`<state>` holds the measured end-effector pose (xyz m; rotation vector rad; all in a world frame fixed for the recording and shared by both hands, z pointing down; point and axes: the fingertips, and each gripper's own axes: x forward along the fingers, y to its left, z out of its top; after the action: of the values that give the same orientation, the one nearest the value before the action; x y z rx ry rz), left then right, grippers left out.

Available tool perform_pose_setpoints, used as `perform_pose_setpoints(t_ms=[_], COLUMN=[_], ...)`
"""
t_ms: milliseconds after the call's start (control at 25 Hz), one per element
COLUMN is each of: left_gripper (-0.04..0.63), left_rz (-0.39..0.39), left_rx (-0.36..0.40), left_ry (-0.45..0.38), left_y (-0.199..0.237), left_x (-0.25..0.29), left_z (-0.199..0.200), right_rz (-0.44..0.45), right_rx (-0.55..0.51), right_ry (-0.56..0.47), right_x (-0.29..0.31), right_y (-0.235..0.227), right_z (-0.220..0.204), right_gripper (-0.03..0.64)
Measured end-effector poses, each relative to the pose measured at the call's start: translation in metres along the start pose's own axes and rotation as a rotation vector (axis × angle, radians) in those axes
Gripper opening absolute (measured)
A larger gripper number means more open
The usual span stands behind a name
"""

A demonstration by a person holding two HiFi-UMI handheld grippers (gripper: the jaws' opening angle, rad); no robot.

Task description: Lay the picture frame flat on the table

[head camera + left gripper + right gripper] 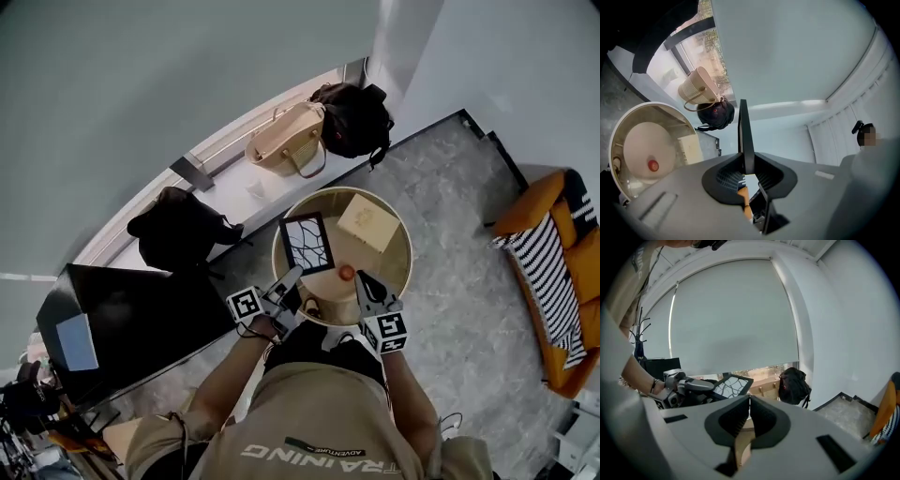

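So the left gripper (289, 275) is clamped on the picture frame (307, 243) edge, holding it tilted over the round counter (407, 251), right gripper (365, 281) closed and empty, and I'd guess the next move is tipping it flat before letting go.

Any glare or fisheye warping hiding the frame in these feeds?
Head view: even light, no glare, picture frame sharp, straight lines bowed. Left gripper view: frame edge-on, thin dark strip in the left gripper, window washed out. Right gripper view: heavy fisheye, frame small but clear.
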<state>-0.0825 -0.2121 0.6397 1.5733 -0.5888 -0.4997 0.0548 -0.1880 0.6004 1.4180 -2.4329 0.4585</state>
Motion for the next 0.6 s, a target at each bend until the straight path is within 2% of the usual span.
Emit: perform_pose_setpoints(t_ms=[360,600], left_gripper=[0.075,0.075], left_rz=[0.01,0.036], left_rx=[-0.04,-0.091], left_ry=[0.022,0.0], left_y=[0.061,0.142], left_x=[0.052,0.085], left_z=[0.039,0.049], right_rz=[-0.069,-0.08], right_rx=[0.032,0.109], right_ry=[-0.022,-0.045], right_x=[0.072,0.115], right_y=[-0.048,-0.086], right_z=[-0.009,-0.059], right_gripper=[0.008,0.008])
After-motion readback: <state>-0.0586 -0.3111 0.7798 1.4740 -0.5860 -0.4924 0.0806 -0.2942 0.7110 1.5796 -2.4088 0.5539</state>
